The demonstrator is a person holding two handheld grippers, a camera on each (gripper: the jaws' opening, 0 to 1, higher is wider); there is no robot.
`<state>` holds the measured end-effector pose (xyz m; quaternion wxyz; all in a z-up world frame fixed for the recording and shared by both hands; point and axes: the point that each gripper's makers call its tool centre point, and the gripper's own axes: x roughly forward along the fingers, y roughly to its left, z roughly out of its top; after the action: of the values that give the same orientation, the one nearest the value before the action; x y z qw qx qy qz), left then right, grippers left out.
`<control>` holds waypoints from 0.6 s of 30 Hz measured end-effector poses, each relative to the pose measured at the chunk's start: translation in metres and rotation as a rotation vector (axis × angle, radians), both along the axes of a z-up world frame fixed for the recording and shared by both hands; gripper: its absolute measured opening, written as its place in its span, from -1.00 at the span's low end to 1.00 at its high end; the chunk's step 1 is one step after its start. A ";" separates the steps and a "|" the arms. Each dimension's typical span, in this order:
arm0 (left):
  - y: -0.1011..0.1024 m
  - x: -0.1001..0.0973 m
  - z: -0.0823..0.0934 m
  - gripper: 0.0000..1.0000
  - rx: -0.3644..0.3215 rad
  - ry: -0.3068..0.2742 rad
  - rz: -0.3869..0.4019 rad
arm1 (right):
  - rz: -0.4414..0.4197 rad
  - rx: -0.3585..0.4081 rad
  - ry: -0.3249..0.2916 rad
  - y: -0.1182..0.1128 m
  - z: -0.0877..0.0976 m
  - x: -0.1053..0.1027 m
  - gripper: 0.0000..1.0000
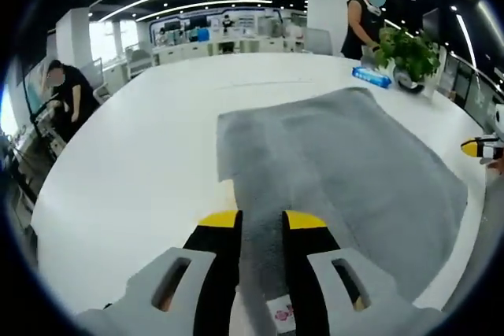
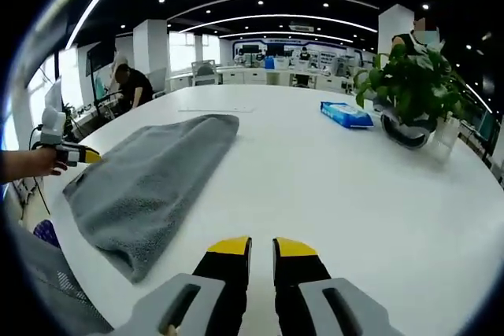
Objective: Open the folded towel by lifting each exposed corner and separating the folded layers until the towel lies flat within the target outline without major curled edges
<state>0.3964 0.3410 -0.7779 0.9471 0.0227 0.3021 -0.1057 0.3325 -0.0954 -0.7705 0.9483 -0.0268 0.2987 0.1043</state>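
A dark round pot (image 2: pixel 405 133) stood at the far right of the white worktop (image 2: pixel 331 186), holding a leafy green plant (image 2: pixel 409 84); in the left gripper view the same plant (image 1: pixel 407 53) hid most of its pot. Near it lay a flat blue packet (image 2: pixel 346 114), its print too small to read. The grey towel (image 1: pixel 346 171) lay spread on the worktop (image 1: pixel 142 163), plush and nubbly, with a rounded folded edge along one long side and its near end cut off below the left hand-held gripper (image 1: pixel 261 222). That gripper's yellow-tipped black jaws pinched a fold of the towel between them. In the right gripper view the towel (image 2: pixel 150 179) sat at the left, its near corner hanging close to the worktop's edge. The right hand-held gripper (image 2: pixel 262 248) hovered over bare worktop, jaws nearly pressed together with only a narrow gap and nothing between them. People stood at far benches, indistinct.
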 end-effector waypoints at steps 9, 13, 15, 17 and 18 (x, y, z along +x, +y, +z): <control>0.023 -0.029 -0.015 -0.60 -0.052 0.064 0.117 | 0.006 0.010 0.006 0.003 -0.001 0.000 -0.86; 0.023 -0.031 -0.015 -0.60 -0.073 0.072 0.141 | 0.012 0.014 0.004 0.005 0.000 0.000 -0.87; 0.022 -0.030 -0.016 -0.62 -0.084 0.080 0.147 | 0.012 0.018 0.006 0.006 0.001 0.000 -0.87; 0.021 -0.030 -0.017 -0.64 -0.091 0.088 0.151 | 0.012 0.020 0.007 0.006 0.000 0.000 -0.88; 0.019 -0.030 -0.018 -0.67 -0.103 0.090 0.152 | 0.012 0.019 0.008 0.006 0.000 0.000 -0.89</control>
<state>0.3661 0.3602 -0.7956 0.9379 -0.0538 0.3392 -0.0498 0.3321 -0.0895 -0.7705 0.9467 -0.0191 0.3011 0.1131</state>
